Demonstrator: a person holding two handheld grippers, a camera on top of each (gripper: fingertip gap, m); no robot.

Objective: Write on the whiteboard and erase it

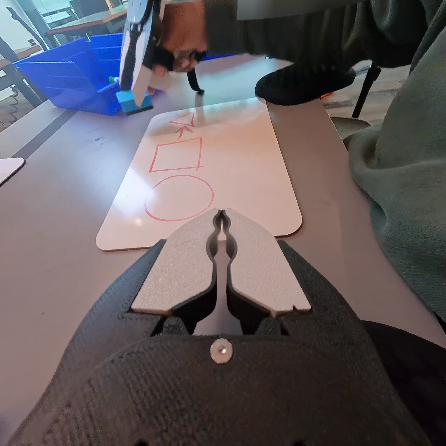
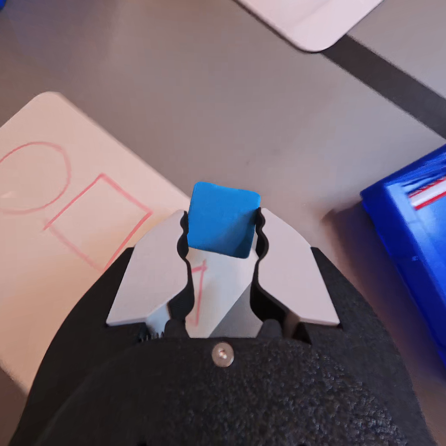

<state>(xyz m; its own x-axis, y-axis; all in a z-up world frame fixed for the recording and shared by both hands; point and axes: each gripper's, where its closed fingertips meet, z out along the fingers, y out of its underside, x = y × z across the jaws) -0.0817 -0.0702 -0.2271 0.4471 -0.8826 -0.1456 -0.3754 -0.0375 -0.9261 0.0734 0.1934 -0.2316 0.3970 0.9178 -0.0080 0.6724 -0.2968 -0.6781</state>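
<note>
So the right gripper (image 2: 221, 217) has its fingers clamped on both sides of the blue eraser (image 2: 223, 219), which pokes out past the tips toward 12 o'clock. The whiteboard (image 2: 101, 154) with its red shapes (image 2: 99, 217) lies at roughly 9 o'clock from that eraser, so the wipe likely has to swing left (the right gripper's clearly nearer the job). The left gripper (image 1: 222, 212) has its fingers together on nothing, hovering over the board's near edge.

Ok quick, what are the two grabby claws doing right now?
Left gripper: closed, holding nothing, resting at the near edge of the whiteboard.
Right gripper: closed on the blue eraser, both pads pressing its sides.
</note>
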